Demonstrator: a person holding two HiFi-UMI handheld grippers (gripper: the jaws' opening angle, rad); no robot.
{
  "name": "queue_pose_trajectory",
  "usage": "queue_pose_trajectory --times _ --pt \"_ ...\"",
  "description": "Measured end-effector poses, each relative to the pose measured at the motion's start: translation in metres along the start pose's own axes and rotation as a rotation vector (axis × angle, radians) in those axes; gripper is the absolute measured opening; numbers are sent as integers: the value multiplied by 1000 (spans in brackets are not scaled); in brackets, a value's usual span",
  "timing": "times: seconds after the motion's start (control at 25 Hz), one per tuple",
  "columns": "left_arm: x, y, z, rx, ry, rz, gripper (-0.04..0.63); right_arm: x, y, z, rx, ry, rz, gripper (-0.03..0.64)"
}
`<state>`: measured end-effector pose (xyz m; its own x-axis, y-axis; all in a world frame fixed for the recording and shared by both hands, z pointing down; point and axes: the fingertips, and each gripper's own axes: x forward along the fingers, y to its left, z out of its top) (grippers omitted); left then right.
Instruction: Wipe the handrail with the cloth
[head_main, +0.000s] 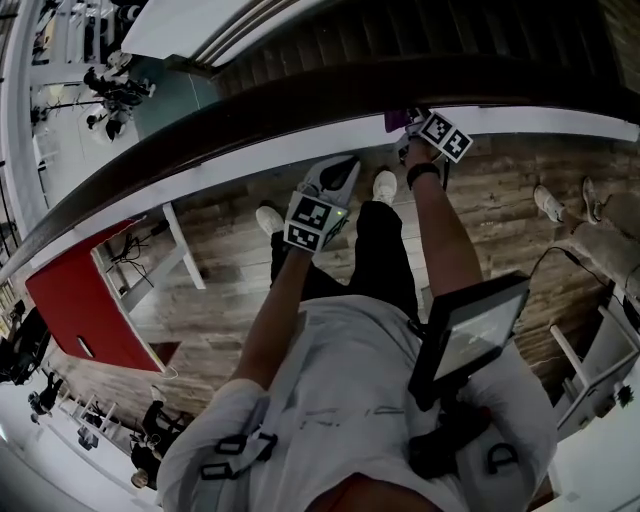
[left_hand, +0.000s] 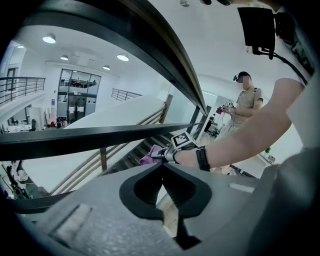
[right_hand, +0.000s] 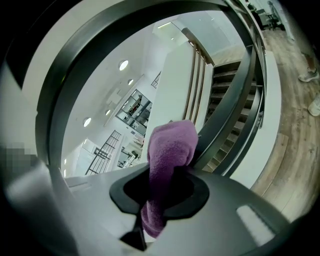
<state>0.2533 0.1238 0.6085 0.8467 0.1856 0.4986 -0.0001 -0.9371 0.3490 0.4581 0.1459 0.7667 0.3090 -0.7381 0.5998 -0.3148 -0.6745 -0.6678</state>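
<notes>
The cloth (right_hand: 172, 145), purple and fleecy, is clamped between the jaws of the right gripper (right_hand: 165, 174). They grip its folded middle, so one end stands up past the tips and the other hangs below. The upper end sits in front of the dark handrail (right_hand: 227, 112), but this view does not show whether it presses on the rail. The jaws of the left gripper (left_hand: 162, 167) are brought fully together with nothing between them.

Only the left gripper view shows the right gripper (left_hand: 170, 150) from the side. Its marker cube (left_hand: 183, 139) is on top, the cloth (left_hand: 148, 157) is a small purple tuft at its front, and a black wristband (left_hand: 201, 159) sits on the arm behind. Several dark bars cross this view, and I cannot tell which one the cloth meets. Another person (left_hand: 245, 102) stands farther along.

Only the head view places both tools. The right gripper (head_main: 412, 125) reaches the near edge of the curved handrail (head_main: 230, 128), with a sliver of cloth (head_main: 393, 120) showing. The left gripper (head_main: 335, 180) is held back over the wooden floor (head_main: 225, 235), apart from the rail. Both pairs of jaws are too small to read there.
</notes>
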Motion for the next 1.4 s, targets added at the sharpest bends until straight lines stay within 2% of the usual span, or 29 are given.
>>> queue_pose_trajectory --times 0.6,0.84,1.0,1.2,1.4 --pt "91 -50 15 42 25 -101 -2 -32 -82 83 12 -84 -37 58" --pt "123 -81 24 63 39 -155 -2 -45 -114 125 92 -135 -53 58" --pt "139 -90 31 75 59 -181 -2 -52 -126 152 87 -157 -63 58" --pt "194 -116 24 81 86 -218 -2 -60 -193 190 113 -206 -106 58" --pt "193 -118 35 112 83 -253 -2 -71 -209 214 94 -240 -149 58"
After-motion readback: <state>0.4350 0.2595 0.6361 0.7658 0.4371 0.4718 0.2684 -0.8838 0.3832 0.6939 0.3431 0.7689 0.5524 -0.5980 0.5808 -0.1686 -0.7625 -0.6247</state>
